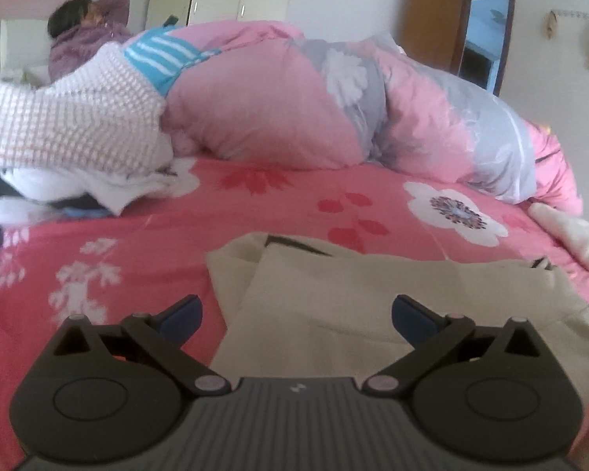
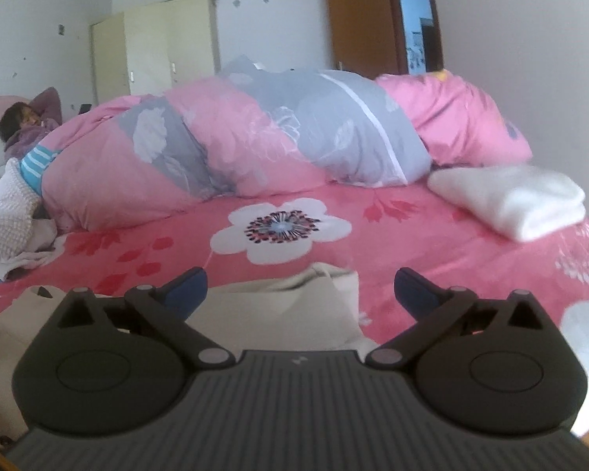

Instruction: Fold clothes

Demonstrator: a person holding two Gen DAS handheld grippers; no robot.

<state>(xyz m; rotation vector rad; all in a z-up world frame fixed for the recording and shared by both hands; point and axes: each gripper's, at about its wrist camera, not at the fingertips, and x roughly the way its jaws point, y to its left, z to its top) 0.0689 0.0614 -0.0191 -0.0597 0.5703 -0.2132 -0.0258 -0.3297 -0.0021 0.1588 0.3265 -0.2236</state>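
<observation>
A beige garment (image 1: 392, 306) lies folded on the bed's pink flowered sheet (image 1: 255, 212), at the near edge, straight ahead of both cameras. In the left wrist view the left hand-held gripper (image 1: 297, 314) has its jaws spread wide, with nothing between the blue pads; the garment lies under and beyond the gap, and its stacked layers and a dark strip at the far fold are plain to see. The right wrist view shows the same garment (image 2: 286, 306) from its other end, where only a raised, rumpled corner stands up past the right hand-held gripper (image 2: 300, 288), whose jaws also stand wide apart and grip nothing.

Only the right wrist view shows clearly a folded white garment (image 2: 510, 200) lying on the sheet toward the right, just in front of the rolled pink and grey quilt (image 2: 294, 137); in the left wrist view it is no more than a white sliver at the right edge. The left wrist view in turn gives the fuller look at a loose heap of clothes (image 1: 70, 137) at the left, topped by a white waffle-knit piece, with a blue-and-white striped cloth (image 1: 165, 59) lying against the quilt. The right view catches just its edge.

Both views show a person (image 2: 27, 125) in purple lying at the far left behind the quilt, a cream wardrobe (image 2: 157, 47) and an open brown door (image 2: 357, 19).
</observation>
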